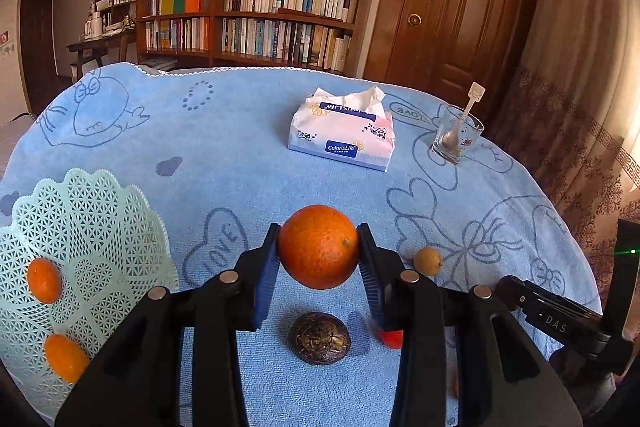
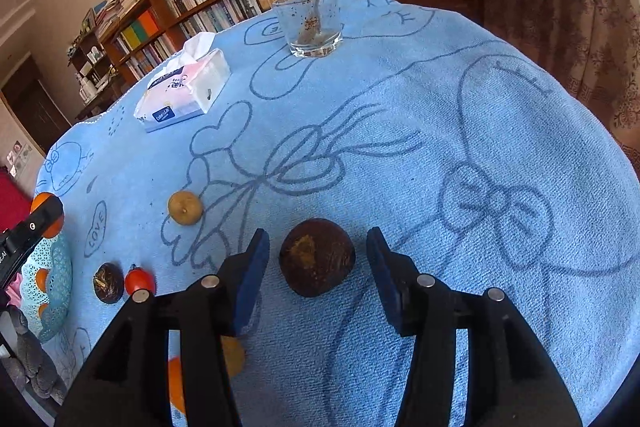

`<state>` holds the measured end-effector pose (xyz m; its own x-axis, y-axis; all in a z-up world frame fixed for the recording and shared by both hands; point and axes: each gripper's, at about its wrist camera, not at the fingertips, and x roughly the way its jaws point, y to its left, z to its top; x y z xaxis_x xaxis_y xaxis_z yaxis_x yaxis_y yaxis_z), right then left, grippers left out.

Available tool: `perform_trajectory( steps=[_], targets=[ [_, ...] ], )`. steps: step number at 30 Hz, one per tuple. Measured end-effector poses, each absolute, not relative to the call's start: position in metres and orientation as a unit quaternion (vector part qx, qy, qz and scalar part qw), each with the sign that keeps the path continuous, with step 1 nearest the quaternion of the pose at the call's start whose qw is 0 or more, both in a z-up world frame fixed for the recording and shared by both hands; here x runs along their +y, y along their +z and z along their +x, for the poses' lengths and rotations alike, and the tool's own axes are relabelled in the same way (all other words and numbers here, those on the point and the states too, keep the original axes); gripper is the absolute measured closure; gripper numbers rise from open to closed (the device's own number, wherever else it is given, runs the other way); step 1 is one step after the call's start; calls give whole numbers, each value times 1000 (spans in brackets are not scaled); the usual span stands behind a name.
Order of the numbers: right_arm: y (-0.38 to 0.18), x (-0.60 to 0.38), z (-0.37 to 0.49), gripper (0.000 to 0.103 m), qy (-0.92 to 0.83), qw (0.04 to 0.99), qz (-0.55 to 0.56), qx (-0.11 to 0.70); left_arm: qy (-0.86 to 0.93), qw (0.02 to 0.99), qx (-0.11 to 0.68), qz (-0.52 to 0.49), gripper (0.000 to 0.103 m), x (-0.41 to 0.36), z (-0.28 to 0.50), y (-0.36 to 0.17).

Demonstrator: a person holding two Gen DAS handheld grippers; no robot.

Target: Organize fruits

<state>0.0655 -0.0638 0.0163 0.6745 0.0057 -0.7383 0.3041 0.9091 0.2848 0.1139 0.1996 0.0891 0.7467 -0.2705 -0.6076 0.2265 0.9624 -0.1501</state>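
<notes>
Midway: two kumquats (image 1: 44,286) basketed at nine o'clock; left gripper (image 1: 318,255) clamps orange (image 1: 318,247); right gripper (image 2: 318,267) gapes around brown fruit (image 2: 317,257).

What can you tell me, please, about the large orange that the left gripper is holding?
The large orange is round, with a bright, finely dimpled peel and a small greenish stem scar on its right side. It looks whole and unbruised. The left gripper is shut on it, one blue pad pressing each side, and it is held clear of the blue towel. The mesh basket lies to its left and a dark brown fruit below it. Nothing else touches it.
</notes>
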Motion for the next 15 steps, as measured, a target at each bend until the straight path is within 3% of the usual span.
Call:
perform_trajectory(
  steps=[6, 10, 15],
  targets=[
    [12, -47, 72, 51, -83, 896, 146, 411, -122, 939, 320, -38, 64, 207, 110, 96],
    [12, -44, 73, 61, -100, 898, 128, 410, -110, 942, 315, -41, 64, 216, 108, 99],
    [13, -43, 72, 64, -106, 899, 120, 407, -80, 949, 302, -50, 64, 239, 100, 102]
  ],
)
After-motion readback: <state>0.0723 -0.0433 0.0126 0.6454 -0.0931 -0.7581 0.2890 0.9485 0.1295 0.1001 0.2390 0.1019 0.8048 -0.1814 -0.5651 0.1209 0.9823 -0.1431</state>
